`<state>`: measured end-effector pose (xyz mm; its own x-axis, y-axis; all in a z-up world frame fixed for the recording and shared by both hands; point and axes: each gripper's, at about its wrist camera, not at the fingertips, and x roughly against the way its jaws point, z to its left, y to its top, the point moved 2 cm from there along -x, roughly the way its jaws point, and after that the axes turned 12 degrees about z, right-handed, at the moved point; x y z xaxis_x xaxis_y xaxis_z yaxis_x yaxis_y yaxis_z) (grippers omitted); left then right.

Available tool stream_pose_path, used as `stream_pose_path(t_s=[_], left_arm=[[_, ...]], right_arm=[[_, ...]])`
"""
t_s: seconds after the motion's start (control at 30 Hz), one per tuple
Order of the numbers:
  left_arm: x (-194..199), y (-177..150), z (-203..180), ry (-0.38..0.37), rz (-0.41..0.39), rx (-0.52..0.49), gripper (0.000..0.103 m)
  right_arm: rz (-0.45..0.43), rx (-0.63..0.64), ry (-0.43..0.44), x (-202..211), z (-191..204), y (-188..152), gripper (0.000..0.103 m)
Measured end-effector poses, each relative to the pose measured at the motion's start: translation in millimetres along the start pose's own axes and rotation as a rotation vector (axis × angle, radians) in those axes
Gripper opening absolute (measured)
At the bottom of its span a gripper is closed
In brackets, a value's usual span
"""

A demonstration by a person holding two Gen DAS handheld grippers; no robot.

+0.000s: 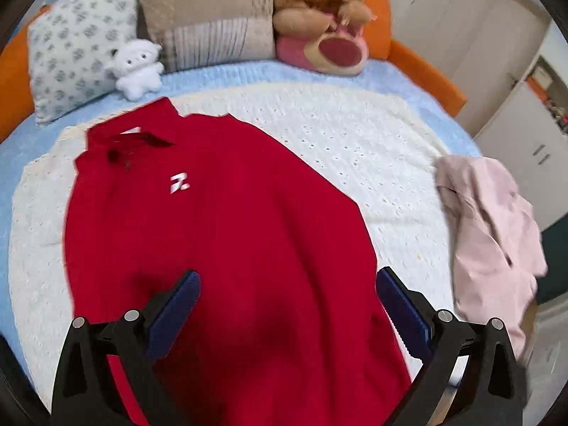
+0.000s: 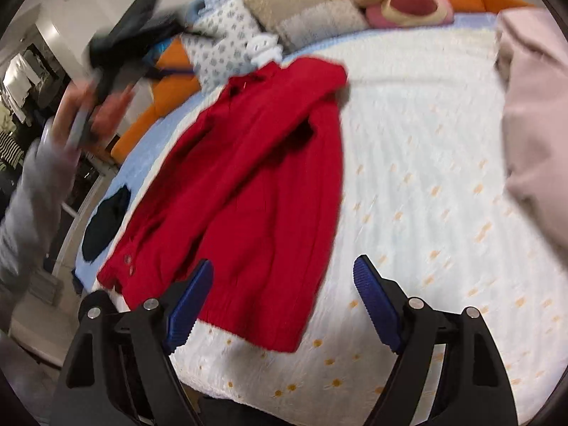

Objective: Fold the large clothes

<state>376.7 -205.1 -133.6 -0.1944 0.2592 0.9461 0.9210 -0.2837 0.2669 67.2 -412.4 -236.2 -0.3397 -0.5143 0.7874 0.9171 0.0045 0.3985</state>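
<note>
Two claws are hanging above the bed [image 1: 220, 71], and both are standing spread with nothing between the blue pads. The red polo shirt [image 1: 213, 241] is lying on the white knitted blanket [image 1: 337, 142], collar toward the pillows, with both sides seemingly turned in already so that it is making a long narrow strip. In my judgement the next step is folding the length in half. To do it well, each claw should be pinching one bottom corner through all layers, lifting low, and carrying the hem evenly toward the collar, so the turned-in sides are not slipping out. The left claw [image 1: 287, 305] is hovering over the lower body of the shirt, not touching it. The right claw [image 2: 284, 305] is hanging just above the hem, whose right corner is lying between its pads. A crumpled pink garment [image 1: 493, 234] is waiting near the right edge of the blanket.
</note>
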Motion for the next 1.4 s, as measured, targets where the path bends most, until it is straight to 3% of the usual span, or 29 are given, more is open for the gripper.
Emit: stream_pose_path(t_s=[0.1, 0.2, 0.33, 0.37, 0.53, 0.67, 0.77, 0.8, 0.83, 0.87, 0.9, 1.0, 1.07, 1.1, 1.2, 1.4], left_arm=[[-27.2, 41.4, -14.5, 0.003, 0.042, 0.025, 0.1], [-50.8, 80.8, -15.6, 0.04, 0.051, 0.084, 0.1], [-89.9, 119.6, -21.5, 0.109, 0.069, 0.115, 0.1], [-98.9, 125.0, -24.3, 0.133, 0.071, 0.114, 0.1], [-140.0, 151.3, -47.1, 0.374, 0.073, 0.056, 0.1], [-166.2, 159.5, -78.5, 0.792, 0.047, -0.143, 0.1], [-184.2, 157.1, -83.8, 0.887, 0.091, -0.221, 0.099], [-188.5, 156.4, -81.9, 0.877, 0.113, -0.22, 0.097], [-193.0, 155.0, -78.3, 0.87, 0.137, -0.215, 0.083], [-196.3, 154.2, -73.3, 0.866, 0.157, -0.204, 0.064], [-197.8, 153.1, -68.3, 0.852, 0.179, -0.187, 0.059], [-195.3, 154.4, -52.0, 0.739, 0.196, -0.135, 0.05], [-191.4, 153.8, -43.2, 0.648, 0.217, -0.1, 0.021], [-189.1, 152.8, -41.0, 0.61, 0.217, -0.081, 0.014], [-168.3, 154.2, -30.9, 0.468, 0.208, -0.04, 0.011], [-111.6, 154.5, 19.4, 0.01, 0.136, 0.057, 0.009]], right_arm=[[0.032, -0.014, -0.029, -14.2, -3.1, -7.5, 0.08], [0.022, -0.027, -0.003, -19.6, -6.4, -13.4, 0.076], [0.015, -0.06, 0.11, -18.6, -10.5, -22.1, 0.045], [0.007, -0.065, 0.107, -18.4, -10.6, -23.7, 0.043], [0.005, -0.055, 0.11, -19.6, -9.0, -26.5, 0.044], [0.017, -0.044, 0.106, -26.9, -8.3, -24.2, 0.047], [0.006, -0.031, 0.084, -25.6, -3.9, -26.4, 0.047], [0.004, -0.035, 0.083, -25.2, -3.5, -26.8, 0.046], [0.004, -0.041, 0.084, -24.9, -4.3, -27.6, 0.043], [0.0, -0.05, 0.084, -24.0, -4.9, -28.4, 0.041], [-0.002, -0.055, 0.089, -23.5, -5.8, -28.8, 0.04], [-0.007, -0.072, 0.105, -20.1, -9.7, -30.4, 0.03], [-0.01, -0.087, 0.151, -15.1, -12.3, -29.0, 0.026], [-0.013, -0.084, 0.165, -12.2, -12.0, -27.8, 0.026], [-0.019, -0.039, 0.192, 0.2, -0.2, -19.9, 0.024], [-0.018, 0.076, 0.256, 22.1, 47.5, -1.5, 0.023]])
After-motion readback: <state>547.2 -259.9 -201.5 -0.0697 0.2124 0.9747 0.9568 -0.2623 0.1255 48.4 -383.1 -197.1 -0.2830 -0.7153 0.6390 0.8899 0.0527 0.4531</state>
